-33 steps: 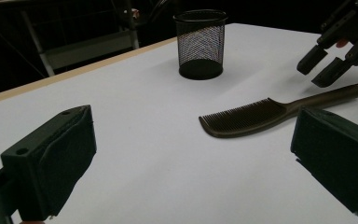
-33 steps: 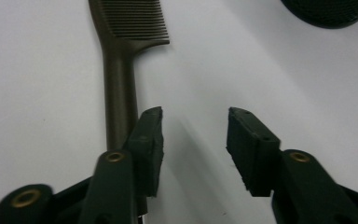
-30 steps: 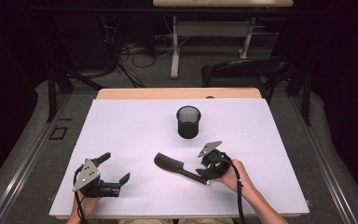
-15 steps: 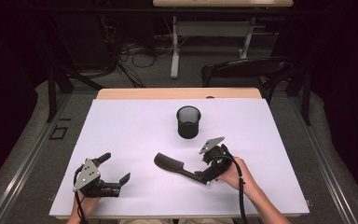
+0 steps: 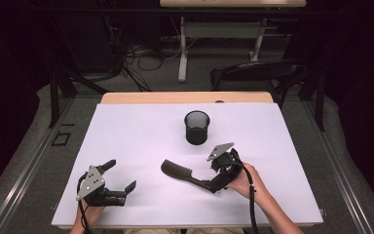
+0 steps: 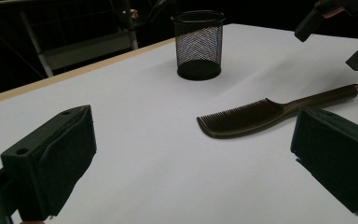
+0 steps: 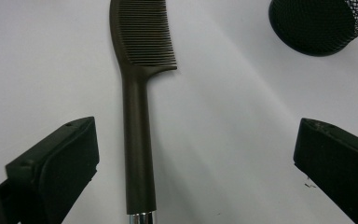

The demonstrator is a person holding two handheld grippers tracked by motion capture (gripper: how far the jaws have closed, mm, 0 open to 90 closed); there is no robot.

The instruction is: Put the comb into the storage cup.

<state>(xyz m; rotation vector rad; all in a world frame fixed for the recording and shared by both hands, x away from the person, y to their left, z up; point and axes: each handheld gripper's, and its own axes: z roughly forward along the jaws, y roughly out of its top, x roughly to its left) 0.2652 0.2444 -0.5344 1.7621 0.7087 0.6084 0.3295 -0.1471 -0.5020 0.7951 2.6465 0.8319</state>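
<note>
While agape above comb (image 7: 137, 140), right tool (image 5: 218, 176)

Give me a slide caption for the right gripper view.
Open right gripper poised over a dark comb's handle on the white table.

Dark brown comb (image 5: 182, 173) flat on the white table (image 5: 126, 136) (metal-tipped handle), near black mesh cup (image 5: 196, 126)

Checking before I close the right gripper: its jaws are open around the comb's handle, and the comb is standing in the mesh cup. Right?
Not quite. The comb is not in the mesh cup; it lies flat on the table, apart from the cup, as the high view shows. The rest holds: the right gripper is open with the handle between its jaws, close to the left one.
</note>
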